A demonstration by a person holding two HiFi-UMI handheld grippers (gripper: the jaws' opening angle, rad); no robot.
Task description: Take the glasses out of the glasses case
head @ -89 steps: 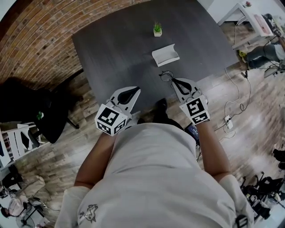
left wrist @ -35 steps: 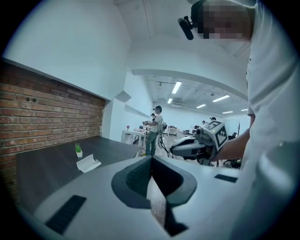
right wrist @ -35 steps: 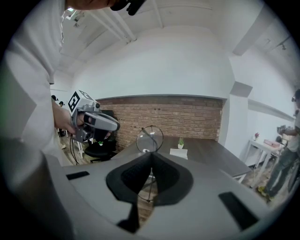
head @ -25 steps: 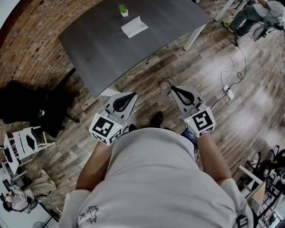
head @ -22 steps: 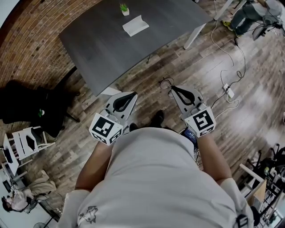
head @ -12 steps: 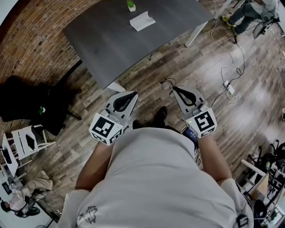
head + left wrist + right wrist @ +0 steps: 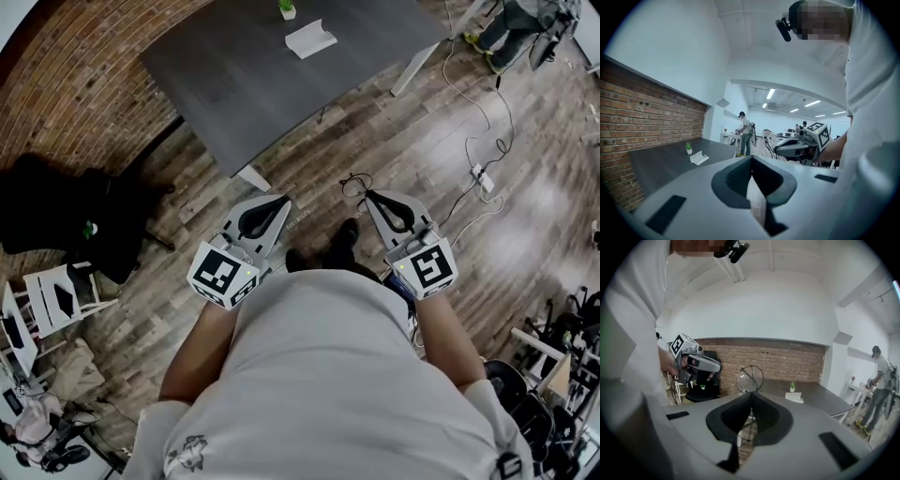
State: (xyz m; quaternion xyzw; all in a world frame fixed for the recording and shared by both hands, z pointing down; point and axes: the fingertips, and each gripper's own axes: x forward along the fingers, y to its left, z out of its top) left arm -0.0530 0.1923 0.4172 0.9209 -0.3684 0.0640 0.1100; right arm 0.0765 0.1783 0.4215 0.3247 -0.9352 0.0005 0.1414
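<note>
We stand on the wooden floor (image 7: 441,141), off the near corner of the table (image 7: 253,84), with both grippers held out in front of us and clear of its top.

The right gripper (image 7: 368,195) has its fingers closed on the glasses (image 7: 750,378). In the right gripper view one round wire-rimmed lens stands up just past the fingertips, with thin wire running down between them. From the head view the glasses are a small dark tangle of wire at that gripper's tip, over the floor, off the table and well apart from it.

The left gripper (image 7: 279,200) hangs beside the right one, also off the table. Its fingers are pressed together, and the left gripper view shows nothing between them.

The glasses case (image 7: 310,38) is white and lies on the far part of the table, just beside a small potted plant (image 7: 287,8). Whether the two touch we cannot tell.

Left of the table runs a brick wall (image 7: 75,84). On the floor to the right of the table a cable leads to a power strip (image 7: 480,174).
</note>
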